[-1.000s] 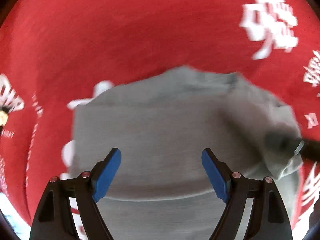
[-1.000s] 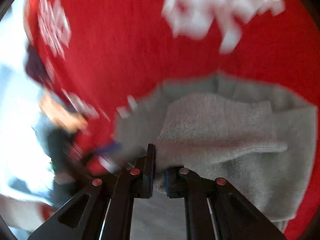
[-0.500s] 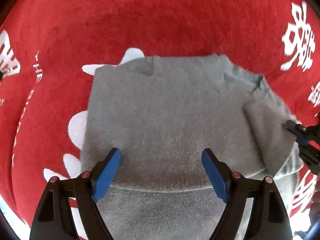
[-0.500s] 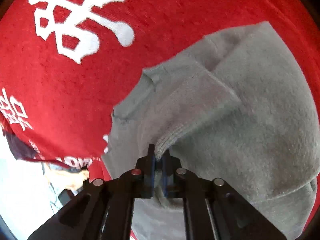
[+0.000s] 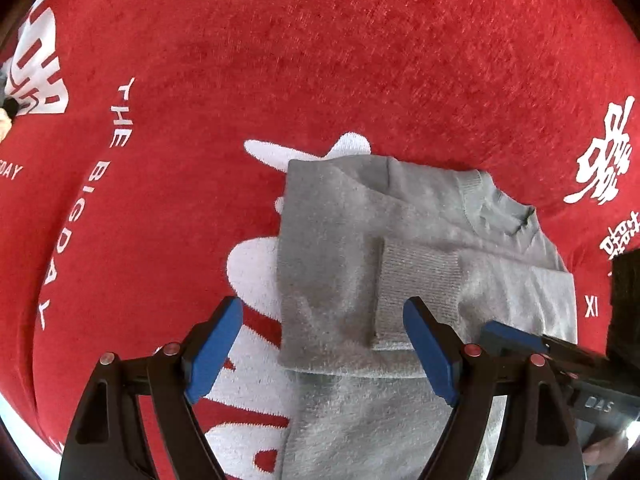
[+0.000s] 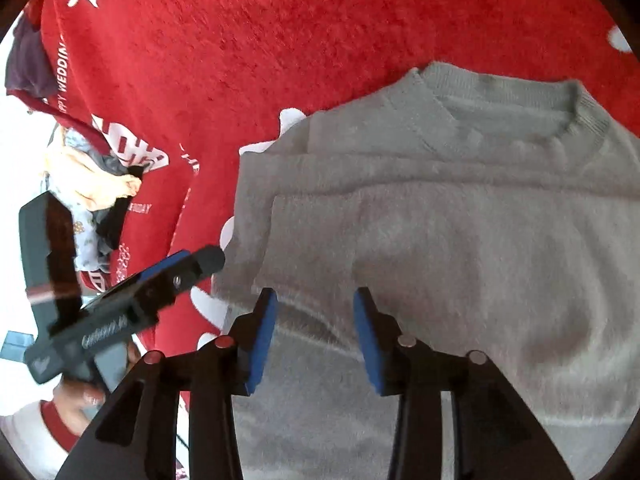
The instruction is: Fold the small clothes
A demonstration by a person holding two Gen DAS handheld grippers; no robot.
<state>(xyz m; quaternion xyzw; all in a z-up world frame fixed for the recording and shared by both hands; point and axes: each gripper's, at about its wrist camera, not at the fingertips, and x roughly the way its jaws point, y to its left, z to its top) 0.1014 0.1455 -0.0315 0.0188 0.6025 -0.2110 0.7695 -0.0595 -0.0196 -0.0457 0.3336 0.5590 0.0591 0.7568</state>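
We see the grey sweater (image 5: 340,248) at centre frame on the red blanket (image 5: 320,60), one sleeve (image 5: 416,292) folded across its body. The left gripper (image 5: 322,344) and right gripper (image 6: 316,336) hover over it, jaws open and empty.

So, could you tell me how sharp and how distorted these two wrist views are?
Left wrist view: sharp; the grey sweater and red blanket lettering read clearly, edges bowed by fisheye. Right wrist view: softer on the sweater, bright washout at far left, dark corners.
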